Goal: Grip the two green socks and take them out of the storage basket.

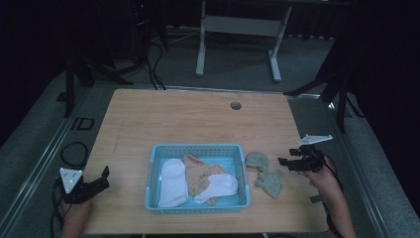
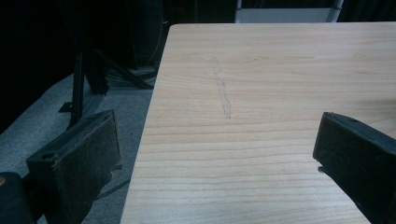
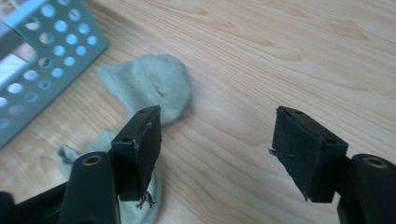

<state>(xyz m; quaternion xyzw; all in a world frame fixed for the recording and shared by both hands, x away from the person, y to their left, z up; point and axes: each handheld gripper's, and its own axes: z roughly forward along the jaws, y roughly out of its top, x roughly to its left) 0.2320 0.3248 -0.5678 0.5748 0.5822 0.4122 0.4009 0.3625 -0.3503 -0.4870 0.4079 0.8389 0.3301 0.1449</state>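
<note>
Pale wooden table [image 1: 198,119] carries a light blue perforated basket [image 1: 197,208] near its front edge, with a white sock [image 1: 173,182], a tan sock [image 1: 198,174] and another white sock [image 1: 218,187] lying inside it. Just beside the basket's right wall, a green sock [image 1: 264,173] lies crumpled on the bare wood (in the right gripper view it sits partly under the left jaw), and the right gripper [image 1: 283,161] hangs close to it with its jaws spread and nothing between them. Well apart at the front left corner, the left gripper [image 1: 105,172] rests with its jaws wide and empty over the table edge.
</note>
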